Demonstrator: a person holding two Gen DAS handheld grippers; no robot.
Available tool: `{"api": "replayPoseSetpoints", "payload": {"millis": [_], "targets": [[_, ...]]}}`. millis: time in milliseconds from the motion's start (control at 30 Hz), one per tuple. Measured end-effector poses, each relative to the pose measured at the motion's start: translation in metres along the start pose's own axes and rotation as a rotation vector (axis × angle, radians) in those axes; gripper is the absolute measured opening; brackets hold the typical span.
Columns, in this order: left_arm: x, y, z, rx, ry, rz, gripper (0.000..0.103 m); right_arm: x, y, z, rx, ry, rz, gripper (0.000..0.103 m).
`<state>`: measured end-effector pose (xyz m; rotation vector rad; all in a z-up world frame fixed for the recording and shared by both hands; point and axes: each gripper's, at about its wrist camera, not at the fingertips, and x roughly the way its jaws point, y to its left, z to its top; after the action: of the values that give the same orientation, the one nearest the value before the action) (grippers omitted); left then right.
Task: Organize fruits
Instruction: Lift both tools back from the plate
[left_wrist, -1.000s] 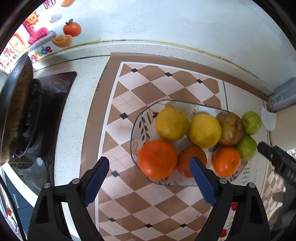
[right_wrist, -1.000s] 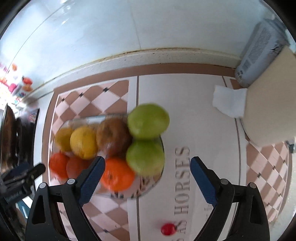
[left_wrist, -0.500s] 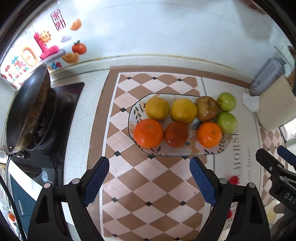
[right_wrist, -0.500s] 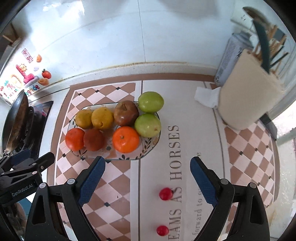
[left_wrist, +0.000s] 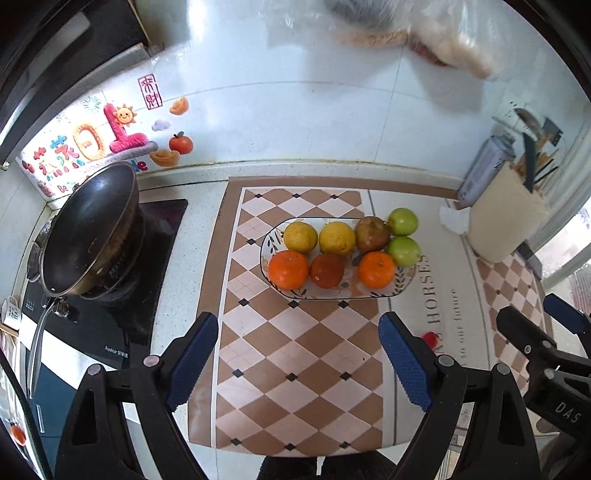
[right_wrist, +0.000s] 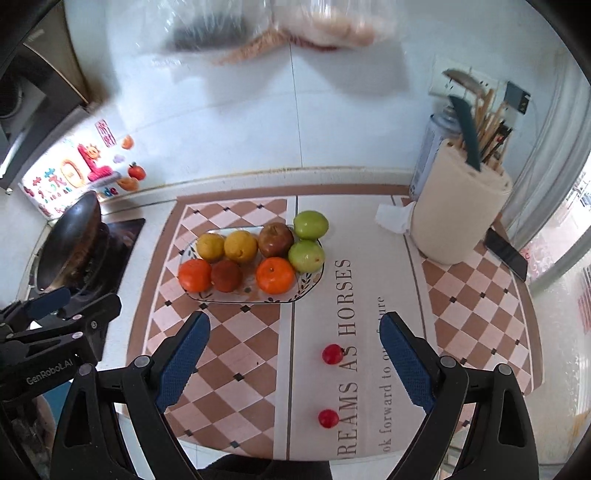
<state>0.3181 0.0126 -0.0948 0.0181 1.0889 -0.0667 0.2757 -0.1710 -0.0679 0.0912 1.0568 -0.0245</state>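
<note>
An oval patterned plate (left_wrist: 400, 286) (right_wrist: 312, 284) on the checked mat holds fruit in two rows. Two yellow citrus (left_wrist: 337, 238) (right_wrist: 240, 246), a brown pear (left_wrist: 372, 233) (right_wrist: 276, 240) and a green apple (left_wrist: 403, 221) (right_wrist: 311, 225) lie at the back. Oranges (left_wrist: 288, 269) (right_wrist: 275, 275), a dark red-orange fruit (left_wrist: 326, 270) and a second green apple (left_wrist: 404, 251) (right_wrist: 306, 256) lie in front. Two small red fruits (right_wrist: 332, 354) (right_wrist: 328, 418) sit loose on the mat. My left gripper (left_wrist: 298, 349) and right gripper (right_wrist: 294, 345) hang open and empty, high above the counter's near side.
A black wok (left_wrist: 88, 232) sits on the stove at the left. A cream utensil holder (right_wrist: 461, 210), a spray can (right_wrist: 432, 147), crumpled tissue (right_wrist: 391, 218) and a phone (right_wrist: 506, 253) stand at the right. Plastic bags (left_wrist: 406, 26) hang on the tiled wall.
Both grippers have risen and drawn back from the plate, so the fruit looks smaller and more of the counter and wall shows. Jaws stayed open and empty.
</note>
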Motion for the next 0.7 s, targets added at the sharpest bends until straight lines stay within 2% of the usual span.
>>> {"api": "replayPoseSetpoints", "payload": {"millis": [300,500,700], "targets": [[-0.05,0.005,-0.025,-0.007,-0.064,-0.015,0.089,-0.067,0.008,-0.015,-0.016,-0.083,0.009,0.095],[-0.075,0.004,-0.035,0.006,-0.103,-0.018,0.089,-0.083,0.015,-0.025,-0.008,-0.09,0.015,0.095],[-0.08,0.006,-0.04,0.007,-0.102,-0.03,0.089,-0.095,0.017,-0.031,-0.001,-0.105,0.011,0.095]]}}
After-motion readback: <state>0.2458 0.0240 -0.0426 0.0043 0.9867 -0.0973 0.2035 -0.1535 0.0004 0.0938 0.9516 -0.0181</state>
